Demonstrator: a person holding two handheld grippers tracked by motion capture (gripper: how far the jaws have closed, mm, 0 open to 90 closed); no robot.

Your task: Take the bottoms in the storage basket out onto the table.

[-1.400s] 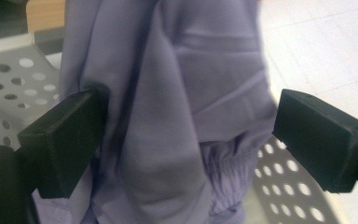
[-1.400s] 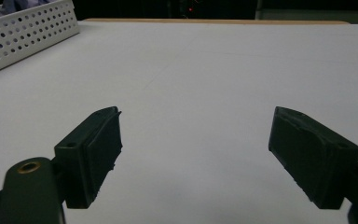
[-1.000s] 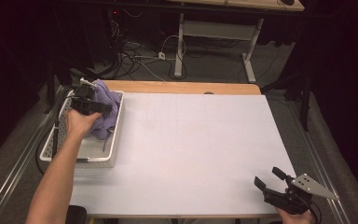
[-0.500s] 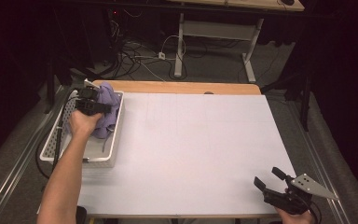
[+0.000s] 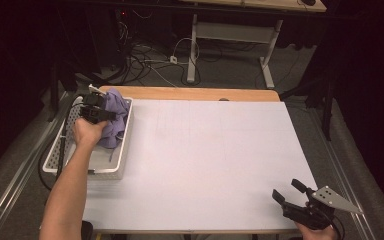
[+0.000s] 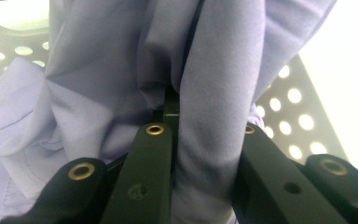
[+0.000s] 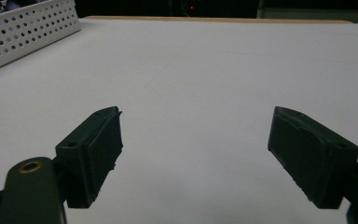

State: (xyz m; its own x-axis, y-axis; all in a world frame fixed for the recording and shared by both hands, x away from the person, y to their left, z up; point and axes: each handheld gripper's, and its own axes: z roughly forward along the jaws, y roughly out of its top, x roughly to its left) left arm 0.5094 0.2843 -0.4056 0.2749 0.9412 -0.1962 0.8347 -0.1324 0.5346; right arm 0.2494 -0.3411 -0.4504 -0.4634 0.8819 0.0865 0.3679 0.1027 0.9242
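Lilac cloth (image 6: 98,93) sits pinched between the left tongs (image 5: 99,111) over the basket (image 5: 105,170); right tongs (image 7: 196,158) gape wide.

your left claw (image 6: 172,140) is matt black plastic with small brass-coloured rivets, and the lilac cloth (image 6: 98,88) pinched in it looks soft, smooth and finely woven, with a stitched hem. the basket (image 5: 75,162) around it is white perforated plastic with a slight sheen. your right claw (image 7: 193,154) has dull, dark pads (image 7: 103,144). the table (image 5: 205,155) is covered in a smooth matt white sheet, with a bare wood strip (image 5: 200,93) at the far edge.
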